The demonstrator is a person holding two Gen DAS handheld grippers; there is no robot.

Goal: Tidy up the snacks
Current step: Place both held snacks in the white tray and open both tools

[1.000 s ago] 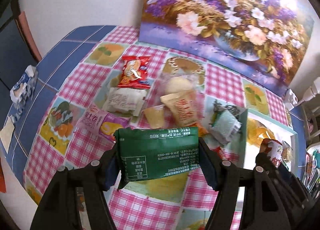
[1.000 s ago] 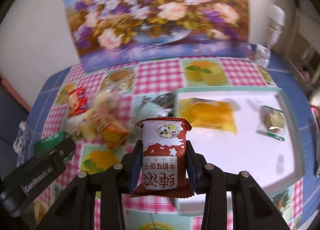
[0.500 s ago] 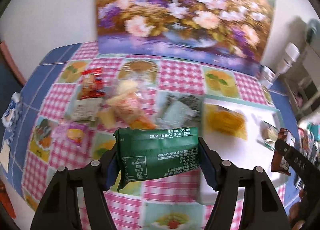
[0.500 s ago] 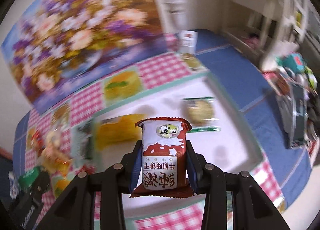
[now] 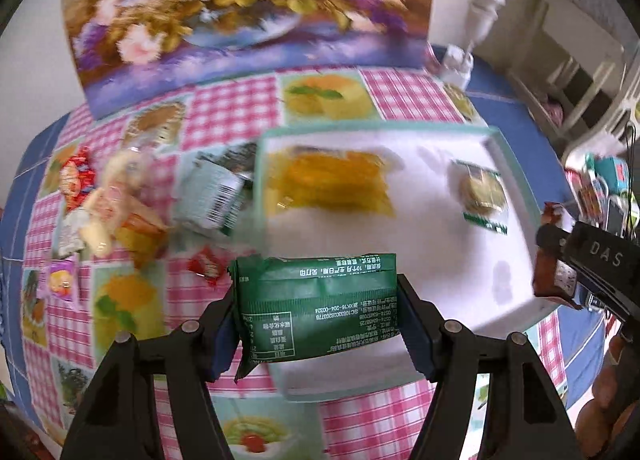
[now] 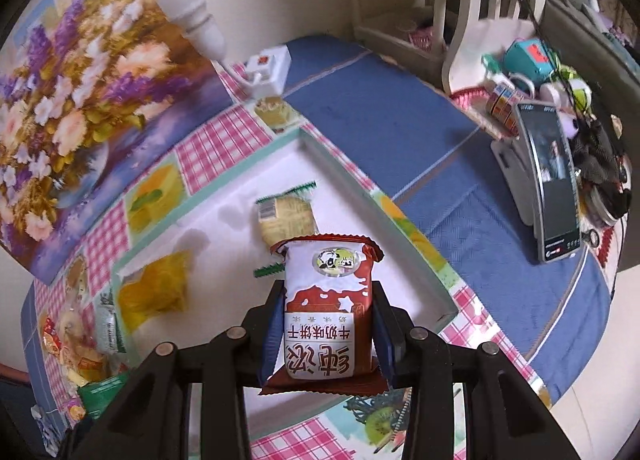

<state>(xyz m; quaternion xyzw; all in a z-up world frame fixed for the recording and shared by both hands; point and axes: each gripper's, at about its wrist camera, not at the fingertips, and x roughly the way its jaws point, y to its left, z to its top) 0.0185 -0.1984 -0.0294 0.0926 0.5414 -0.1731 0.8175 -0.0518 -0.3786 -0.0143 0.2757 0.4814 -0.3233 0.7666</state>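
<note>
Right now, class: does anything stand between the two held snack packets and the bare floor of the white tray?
Nothing visible does. The green packet and the red-and-white packet hang over the white tray, whose near floor is bare; the yellow snack and the small biscuit pack lie farther back.

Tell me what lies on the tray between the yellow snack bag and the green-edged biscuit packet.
Nothing: bare white tray floor separates the yellow snack bag from the green-edged biscuit packet, clearest in the left wrist view.

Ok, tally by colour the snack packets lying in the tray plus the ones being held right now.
Yellow packet, in tray: 1
Clear green-edged packet, in tray: 1
Dark green packet, held: 1
Red-brown and white packet, held: 1
Total: 4
</note>
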